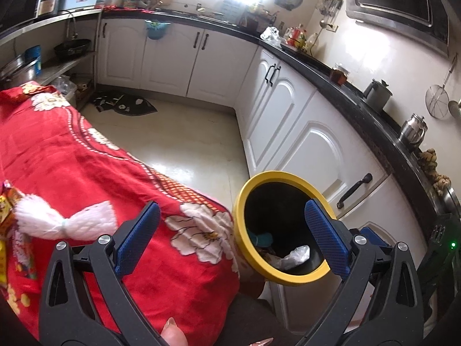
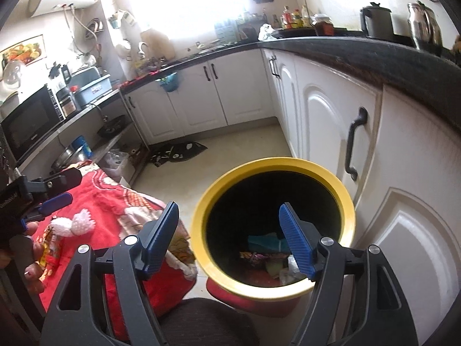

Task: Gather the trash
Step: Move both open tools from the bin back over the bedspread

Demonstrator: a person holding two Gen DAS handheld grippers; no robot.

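Observation:
A yellow-rimmed bin [image 1: 276, 174] stands on the floor beside a table under a red flowered cloth [image 1: 86, 158]. It holds a teal scrap [image 2: 263, 242], crumpled wrappers [image 2: 256, 256] and white plastic [image 2: 291, 266]. My right gripper [image 2: 229, 239] hangs open over the bin's mouth [image 2: 273, 163] with nothing between its fingers. My left gripper [image 1: 232, 236] is open and empty above the table's corner, next to the bin. A white knitted bundle [image 1: 63, 222] and a colourful wrapper [image 1: 5, 210] lie on the cloth. In the right wrist view the left gripper [image 2: 62, 190] hovers above the bundle [image 2: 77, 222].
White cabinets [image 1: 288, 109] under a black countertop [image 1: 360, 106] run close behind the bin. Kettles [image 1: 377, 92] and jars stand on it. A dark mat [image 1: 126, 105] lies on the pale floor. Shelves with pans [image 1: 72, 47] and a microwave [image 2: 26, 124] are to the left.

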